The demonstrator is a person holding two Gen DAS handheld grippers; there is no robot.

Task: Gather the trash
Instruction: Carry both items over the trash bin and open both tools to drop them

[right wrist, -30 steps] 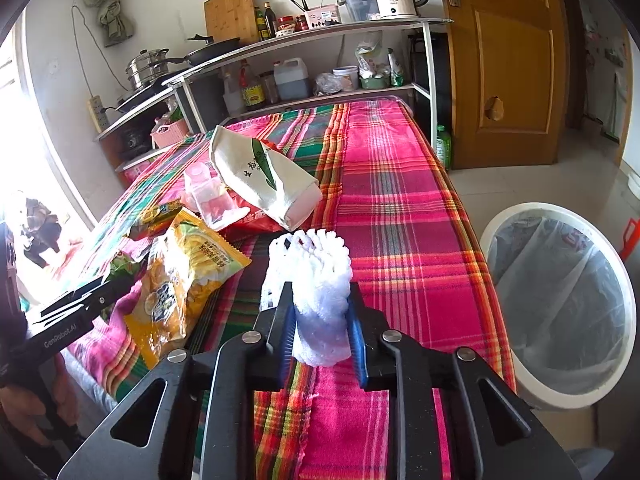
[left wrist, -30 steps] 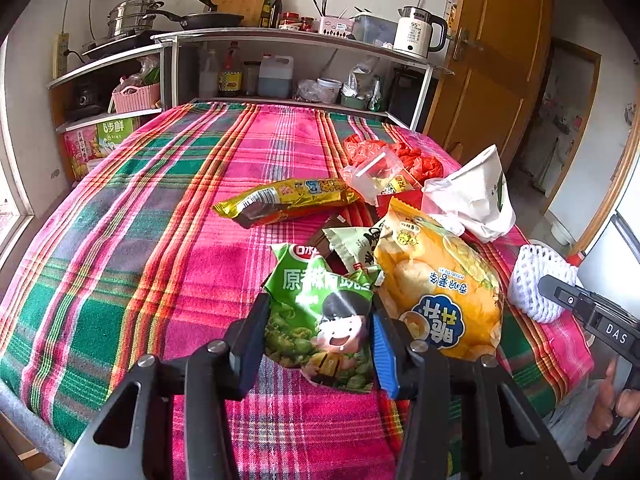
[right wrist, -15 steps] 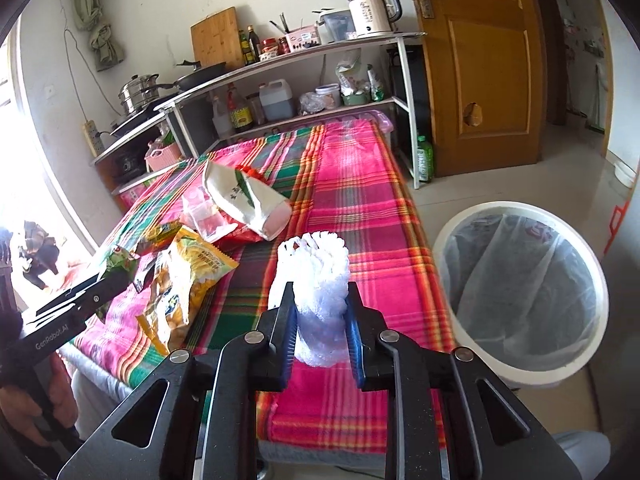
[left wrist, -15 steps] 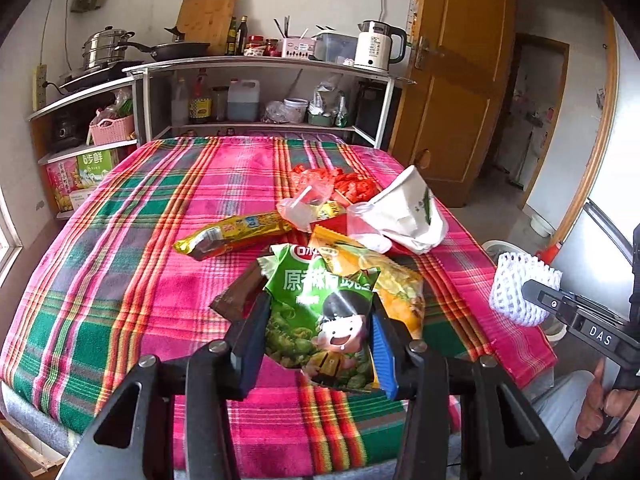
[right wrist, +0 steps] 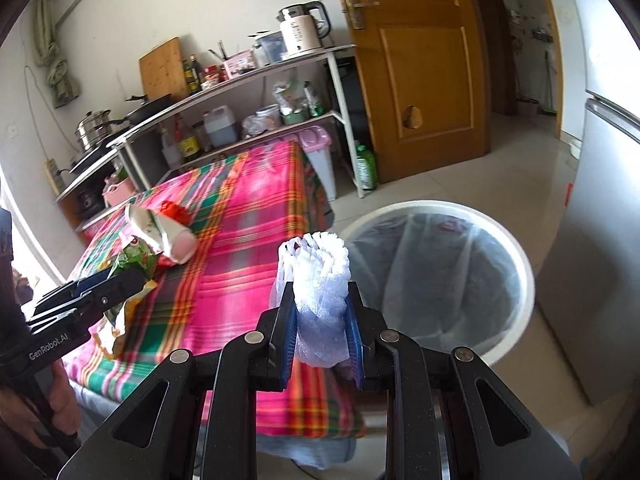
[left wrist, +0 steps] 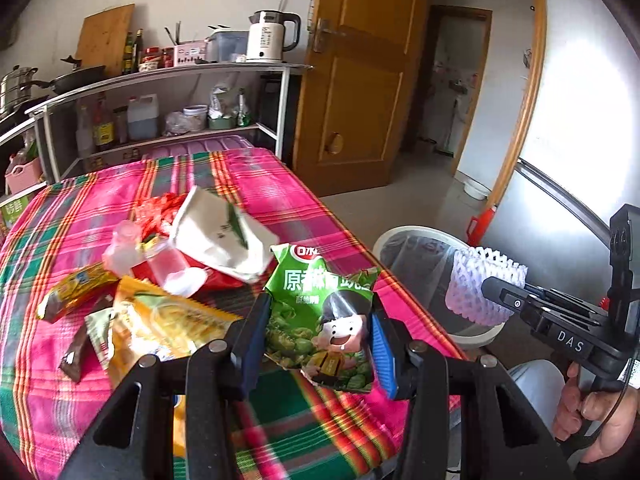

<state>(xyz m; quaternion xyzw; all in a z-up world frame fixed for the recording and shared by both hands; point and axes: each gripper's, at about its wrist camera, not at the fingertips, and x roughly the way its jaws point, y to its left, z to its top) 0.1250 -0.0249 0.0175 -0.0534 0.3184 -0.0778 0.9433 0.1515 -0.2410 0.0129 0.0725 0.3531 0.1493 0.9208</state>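
Observation:
My left gripper [left wrist: 318,340] is shut on a green snack bag [left wrist: 320,312] and holds it in the air over the table's right edge. My right gripper [right wrist: 322,336] is shut on a white foam fruit net [right wrist: 320,292] and holds it beside the white trash bin [right wrist: 512,252] with a clear liner, just left of its rim. In the left wrist view the net [left wrist: 480,288] hangs in front of the bin [left wrist: 404,236]. On the plaid table [left wrist: 80,208] lie a yellow chip bag [left wrist: 160,328], a white paper bag [left wrist: 220,236], a yellow wrapper [left wrist: 72,292] and red wrappers [left wrist: 156,208].
A metal shelf [right wrist: 240,80] with a kettle [right wrist: 300,28], bottles and pans stands behind the table. A wooden door [right wrist: 420,60] is at the back. A grey fridge [right wrist: 600,200] stands right of the bin. A pink-lidded bin [right wrist: 320,160] sits at the table's far end.
Both grippers have swung right toward the bin with their loads. The green bag has left the pile and now hangs over the table's edge. The foam net has moved from over the table to beside the bin.

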